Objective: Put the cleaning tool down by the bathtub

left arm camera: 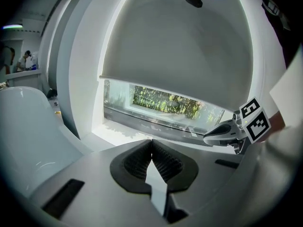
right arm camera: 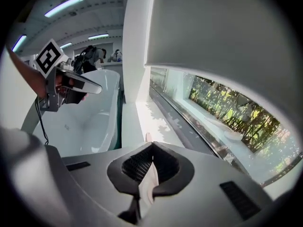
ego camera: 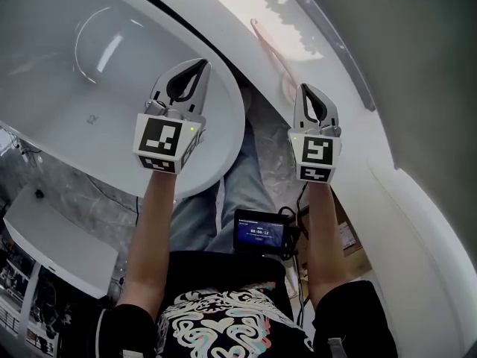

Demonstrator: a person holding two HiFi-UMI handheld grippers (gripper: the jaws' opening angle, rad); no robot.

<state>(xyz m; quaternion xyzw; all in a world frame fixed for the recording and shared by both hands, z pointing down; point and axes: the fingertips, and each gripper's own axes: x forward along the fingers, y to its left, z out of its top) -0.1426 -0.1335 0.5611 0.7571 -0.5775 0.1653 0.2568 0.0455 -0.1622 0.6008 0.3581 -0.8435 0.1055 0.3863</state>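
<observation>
A pale pink long-handled cleaning tool [ego camera: 271, 57] lies on the white window ledge [ego camera: 328, 43] beside the white bathtub [ego camera: 89, 66]. My right gripper [ego camera: 308, 88] is shut and empty, just short of the tool's near end; a pinkish tip [right arm camera: 147, 137] shows right above its jaws in the right gripper view. My left gripper [ego camera: 200, 64] is also shut with nothing in it, and hangs over the tub's right rim. Each gripper view shows the other one: the right gripper [left arm camera: 222, 132] and the left gripper [right arm camera: 78, 85].
A narrow gap of grey floor [ego camera: 257, 118] runs between tub and ledge. Above the ledge is a window [right arm camera: 227, 108] with a lowered blind [left arm camera: 180, 51]. A small screen device [ego camera: 259, 231] hangs at the person's chest. A white cabinet [ego camera: 52, 237] stands lower left.
</observation>
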